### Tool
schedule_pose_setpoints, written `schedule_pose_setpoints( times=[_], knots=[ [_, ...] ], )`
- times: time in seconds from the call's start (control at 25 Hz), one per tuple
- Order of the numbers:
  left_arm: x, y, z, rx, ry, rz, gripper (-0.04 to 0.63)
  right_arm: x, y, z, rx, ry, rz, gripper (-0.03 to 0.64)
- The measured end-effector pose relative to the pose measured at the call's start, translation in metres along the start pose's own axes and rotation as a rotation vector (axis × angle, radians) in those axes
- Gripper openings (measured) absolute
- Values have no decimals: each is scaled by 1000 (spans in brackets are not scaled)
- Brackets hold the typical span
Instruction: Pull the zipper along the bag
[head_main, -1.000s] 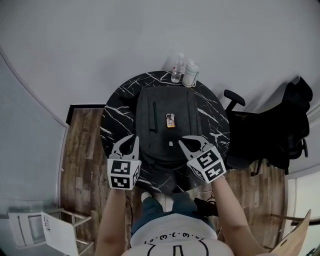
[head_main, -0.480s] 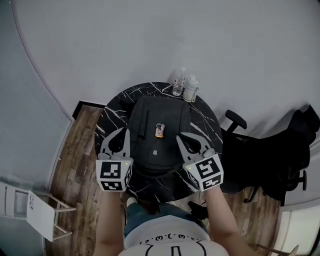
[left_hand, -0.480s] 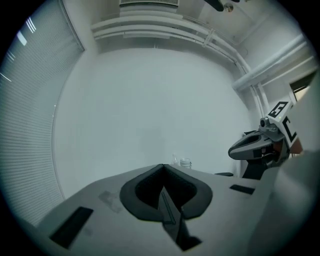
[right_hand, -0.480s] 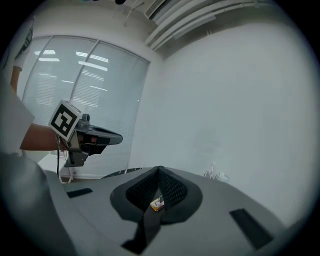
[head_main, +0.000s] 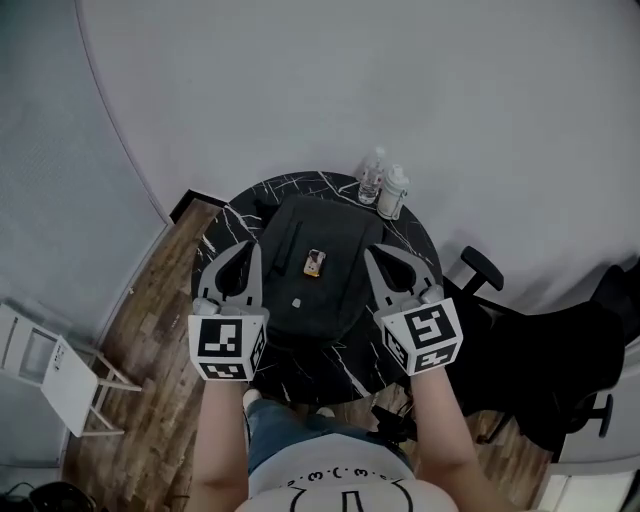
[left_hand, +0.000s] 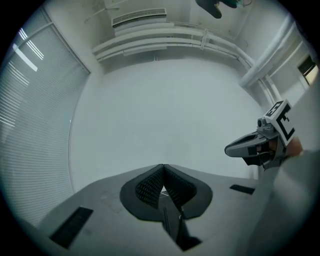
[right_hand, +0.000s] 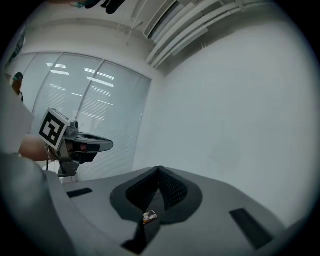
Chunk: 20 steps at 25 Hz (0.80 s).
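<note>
Over the round black marble tabletop's (head_main: 232, 205) 6 o'clock edge, left gripper (head_main: 252, 255) and right gripper (head_main: 378, 256), jaws closed and empty, flank the flat dark-grey backpack (head_main: 322, 275), likely for two-sided access.

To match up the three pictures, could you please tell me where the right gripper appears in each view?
Head view: the right gripper is right of centre, over the table, beside the bag.
Left gripper view: the right gripper is at the right edge, halfway up, pointing left.
Right gripper view: the right gripper itself, bottom centre, shut.
Shared landmark: the left gripper, visible in all three.
</note>
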<state>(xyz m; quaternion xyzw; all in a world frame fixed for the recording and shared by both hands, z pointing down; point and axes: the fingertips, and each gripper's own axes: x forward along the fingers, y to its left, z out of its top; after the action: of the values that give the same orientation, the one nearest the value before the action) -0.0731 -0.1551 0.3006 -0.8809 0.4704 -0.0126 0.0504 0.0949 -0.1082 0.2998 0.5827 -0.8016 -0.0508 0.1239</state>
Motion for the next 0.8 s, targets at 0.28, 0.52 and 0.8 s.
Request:
schedule_pose_setpoints(
  times=[0.28,0.52,0.8],
  knots=[
    [-1,-1,24,39,-32,-5,15,-3,-5,20,14,-65,-29,52],
    [0,6,35,16,-64,-16,15,-9,-3,35,6,-82,-69,52],
    [-1,11,52,32,-99,-39,15,-18,-5,59,-23,-119,-128,52]
  ],
)
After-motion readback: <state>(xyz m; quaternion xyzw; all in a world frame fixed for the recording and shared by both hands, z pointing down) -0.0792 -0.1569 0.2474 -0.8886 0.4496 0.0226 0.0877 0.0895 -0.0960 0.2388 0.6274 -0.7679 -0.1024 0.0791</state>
